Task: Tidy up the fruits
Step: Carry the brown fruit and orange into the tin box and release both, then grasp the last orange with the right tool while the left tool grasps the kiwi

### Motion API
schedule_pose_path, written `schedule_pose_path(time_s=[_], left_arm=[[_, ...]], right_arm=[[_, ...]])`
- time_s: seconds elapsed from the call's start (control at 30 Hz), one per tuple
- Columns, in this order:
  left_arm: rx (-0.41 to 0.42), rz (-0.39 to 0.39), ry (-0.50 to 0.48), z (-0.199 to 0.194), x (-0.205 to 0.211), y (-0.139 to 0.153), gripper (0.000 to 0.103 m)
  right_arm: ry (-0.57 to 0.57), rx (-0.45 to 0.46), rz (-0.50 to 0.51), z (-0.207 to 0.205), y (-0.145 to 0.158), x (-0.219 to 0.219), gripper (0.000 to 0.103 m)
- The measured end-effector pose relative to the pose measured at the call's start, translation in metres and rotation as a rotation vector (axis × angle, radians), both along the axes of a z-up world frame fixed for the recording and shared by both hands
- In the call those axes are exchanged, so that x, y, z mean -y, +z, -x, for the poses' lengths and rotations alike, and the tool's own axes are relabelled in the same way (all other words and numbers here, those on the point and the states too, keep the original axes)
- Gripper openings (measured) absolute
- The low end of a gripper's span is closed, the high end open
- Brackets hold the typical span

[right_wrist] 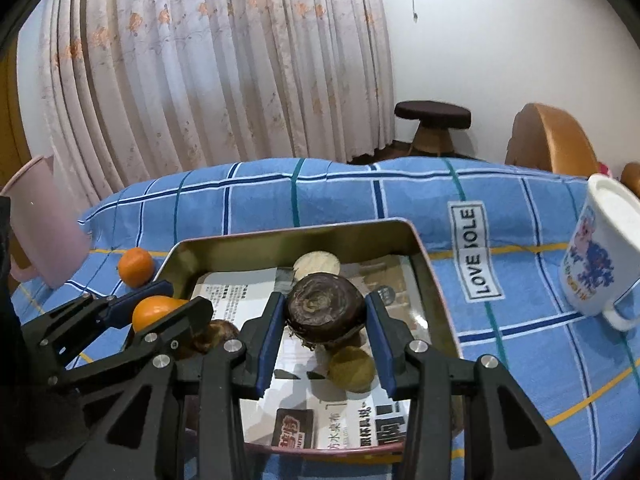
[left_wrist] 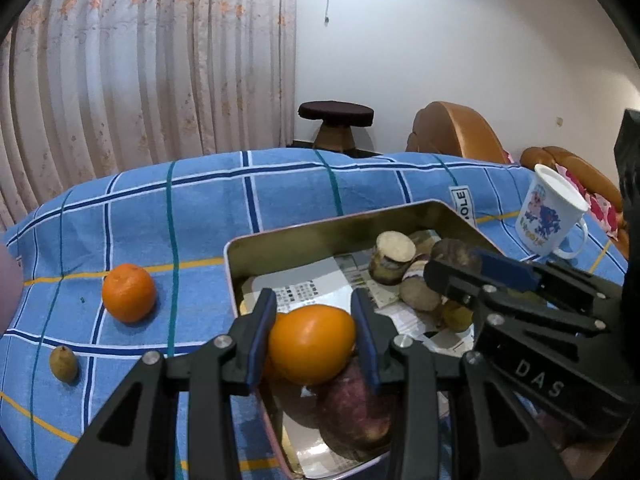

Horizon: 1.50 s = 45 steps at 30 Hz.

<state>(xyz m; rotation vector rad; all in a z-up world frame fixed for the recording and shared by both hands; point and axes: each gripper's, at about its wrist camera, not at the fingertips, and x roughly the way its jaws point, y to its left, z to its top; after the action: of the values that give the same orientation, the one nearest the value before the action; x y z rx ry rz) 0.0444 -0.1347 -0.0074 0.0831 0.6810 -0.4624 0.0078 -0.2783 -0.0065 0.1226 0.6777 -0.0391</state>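
Note:
A metal tray (left_wrist: 280, 236) lined with newspaper sits on the blue checked cloth; it also shows in the right wrist view (right_wrist: 296, 236). My left gripper (left_wrist: 314, 340) is shut on an orange (left_wrist: 310, 342) above the tray's left part, over a purple sweet potato (left_wrist: 356, 408). My right gripper (right_wrist: 326, 322) is shut on a dark brown taro (right_wrist: 324, 306) above the tray, over a small green fruit (right_wrist: 352, 368). The right gripper also shows in the left wrist view (left_wrist: 452, 276), the left gripper in the right wrist view (right_wrist: 176, 300). A second orange (left_wrist: 128, 292) and a small green fruit (left_wrist: 63, 363) lie on the cloth, left of the tray.
A cut taro piece (left_wrist: 392, 256) and other roots lie at the tray's back. A printed white mug (left_wrist: 552, 216) stands right of the tray. A pink jug (right_wrist: 36, 224) stands at the left. A stool (left_wrist: 336, 124) and sofa (left_wrist: 456, 132) are behind the table.

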Motion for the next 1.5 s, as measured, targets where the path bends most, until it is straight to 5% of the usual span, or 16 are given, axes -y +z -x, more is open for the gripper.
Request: schedule_pose_path(time_s=[0.3,0.57,0.77,0.93,1.13,1.5], left_arm=[[0.023,-0.009,0.028,0.002,-0.003,0.004,0.048],[0.060,0.045,0.101,0.004,-0.020,0.019,0.099],[0.062,0.066,0.085,0.004,-0.024,0.024,0.102],[0.087,0.092,0.113,0.002,-0.041,0.037,0.103],[0.123,0.094,0.237,-0.010,-0.085,0.044,0.103],[0.109,0.041,0.339,-0.020,-0.147,0.021,0.103]], right_arm=[[0.034,-0.048,-0.153,-0.005,-0.007,0.010,0.044],[0.052,-0.008,-0.315,-0.001,-0.003,0.025,0.046],[0.081,0.008,-0.394,-0.001,-0.001,0.028,0.050],[0.087,0.094,-0.525,0.007,0.005,0.040,0.068],[-0.013,0.189,-0.422,0.022,0.020,0.040,0.068],[-0.024,0.248,-0.156,0.029,0.027,-0.005,0.068]])
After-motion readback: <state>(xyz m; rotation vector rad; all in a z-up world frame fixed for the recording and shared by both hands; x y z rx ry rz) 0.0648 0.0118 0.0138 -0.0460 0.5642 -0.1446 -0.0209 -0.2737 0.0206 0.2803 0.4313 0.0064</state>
